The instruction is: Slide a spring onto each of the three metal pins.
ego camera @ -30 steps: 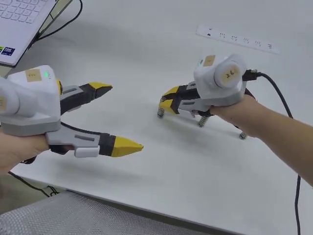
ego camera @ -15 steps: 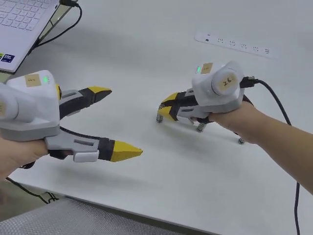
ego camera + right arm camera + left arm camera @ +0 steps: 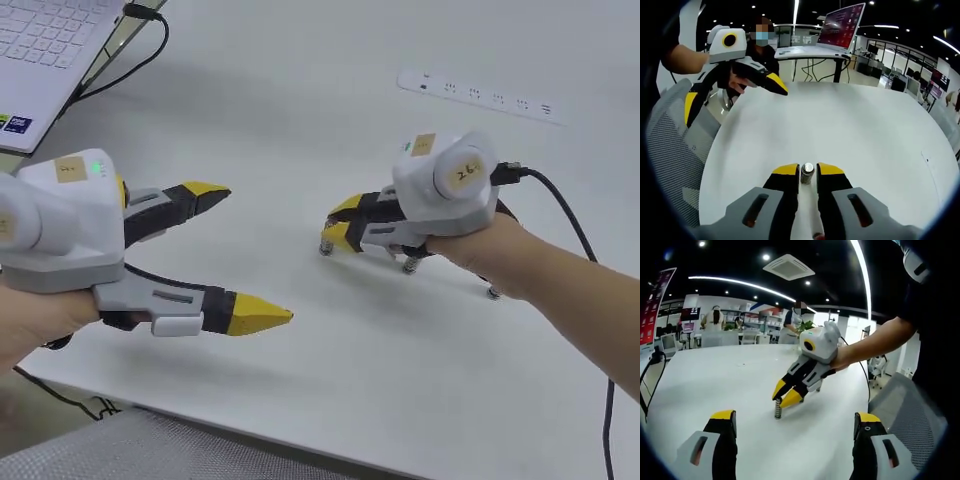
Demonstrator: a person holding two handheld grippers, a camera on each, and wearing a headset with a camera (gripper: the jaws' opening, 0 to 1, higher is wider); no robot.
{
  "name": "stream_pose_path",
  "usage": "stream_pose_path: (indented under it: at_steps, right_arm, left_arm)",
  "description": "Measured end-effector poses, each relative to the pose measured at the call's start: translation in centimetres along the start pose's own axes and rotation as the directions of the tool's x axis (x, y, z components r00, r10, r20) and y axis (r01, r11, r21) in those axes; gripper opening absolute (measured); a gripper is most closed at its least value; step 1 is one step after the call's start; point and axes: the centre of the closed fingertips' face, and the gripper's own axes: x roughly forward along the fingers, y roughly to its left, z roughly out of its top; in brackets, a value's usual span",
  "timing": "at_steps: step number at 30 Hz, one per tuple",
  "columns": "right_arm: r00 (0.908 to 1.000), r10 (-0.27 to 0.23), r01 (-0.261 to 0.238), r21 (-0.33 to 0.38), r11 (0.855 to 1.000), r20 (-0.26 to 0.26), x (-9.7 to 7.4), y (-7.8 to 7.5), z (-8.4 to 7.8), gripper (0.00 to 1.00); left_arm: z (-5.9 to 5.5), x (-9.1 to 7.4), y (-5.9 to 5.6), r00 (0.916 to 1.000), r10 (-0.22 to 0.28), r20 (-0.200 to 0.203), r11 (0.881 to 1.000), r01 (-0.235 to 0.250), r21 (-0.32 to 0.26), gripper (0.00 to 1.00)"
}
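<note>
**Head view.** L gripper, near left, held above the white table: jaws spread wide, nothing btwn them. R gripper, right of centre, has its tips low at the leftmost pin, which carries a spring.

**R gripper view.** Jaws drawn to a narrow slot w/ the spring's top btwn the yellow tips. Whether they pinch it cannot be told.

**Other pins.** Middle pin stands under the R gripper's body, coils visible. Right pin is just right of the hand, too small to judge.

**Far side.** Power strip; far left, laptop.
</note>
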Motion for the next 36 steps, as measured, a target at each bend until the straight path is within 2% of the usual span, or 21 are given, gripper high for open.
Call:
stream_pose_path:
  at_steps: [13, 20, 28, 36]
  right_arm:
    - [0.9993, -0.028, 0.028, 0.008, 1.0, 0.025, -0.8, 0.0, 0.5, 0.18]
    - [0.9981, -0.037, 0.037, 0.007, 0.999, 0.049, -1.7, -0.1, 1.0, 0.19]
    - [0.9955, -0.052, 0.051, 0.009, 0.999, 0.079, -3.8, 0.4, 1.6, 0.2]
    - [0.9904, -0.089, 0.086, 0.04, 0.996, 0.106, -6.6, 0.4, 1.2, 0.21]
  left_arm:
    - [-0.2, 0.0, 0.1, 0.9999, 0.005, -0.009, 1.0, -0.005, 0.001, 0.96]
    - [0.3, 0.6, 0.3, 0.9999, 0.001, -0.015, 1.0, -0.001, 0.013, 0.96]
    - [1.1, 1.8, 0.3, 0.9997, -0.007, -0.021, 1.0, 0.008, 0.029, 0.96]
    - [1.7, 2.7, -0.3, 0.999, -0.027, -0.037, 0.998, 0.028, 0.05, 0.96]
